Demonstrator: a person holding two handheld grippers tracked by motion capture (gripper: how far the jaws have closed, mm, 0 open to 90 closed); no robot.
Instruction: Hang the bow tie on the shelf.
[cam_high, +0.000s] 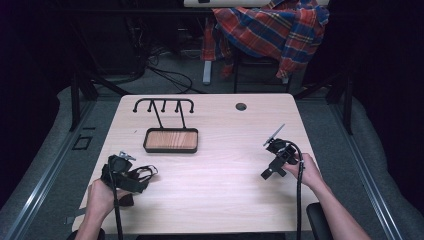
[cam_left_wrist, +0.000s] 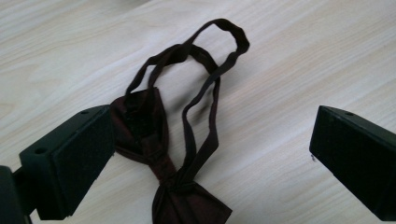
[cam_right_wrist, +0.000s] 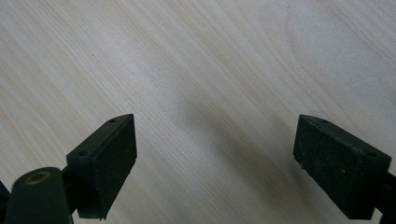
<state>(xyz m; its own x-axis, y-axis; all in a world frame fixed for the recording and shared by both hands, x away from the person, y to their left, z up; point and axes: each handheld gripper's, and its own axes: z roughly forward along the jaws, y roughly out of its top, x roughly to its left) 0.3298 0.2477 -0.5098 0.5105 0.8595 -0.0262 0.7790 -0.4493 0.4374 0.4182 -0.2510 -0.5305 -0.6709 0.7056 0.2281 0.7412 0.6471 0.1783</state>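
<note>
A dark maroon bow tie (cam_left_wrist: 156, 140) with a thin looped strap (cam_left_wrist: 215, 60) lies flat on the pale wooden table (cam_high: 225, 145), near its front left. My left gripper (cam_left_wrist: 212, 144) is open around it: the left jaw touches the tie's upper wing and the right jaw stands well clear of the strap. From above, the left gripper (cam_high: 131, 177) sits over the bow tie (cam_high: 146, 172). My right gripper (cam_right_wrist: 215, 154) is open above bare wood with nothing between its fingers; in the high view the right gripper (cam_high: 270, 170) is at the front right.
A black metal stand with several hooks (cam_high: 164, 106) rises from a wood-bottomed tray (cam_high: 170, 140) at the table's middle left. A cable hole (cam_high: 241, 106) is near the far edge. A plaid shirt (cam_high: 270, 27) hangs on a chair beyond the table.
</note>
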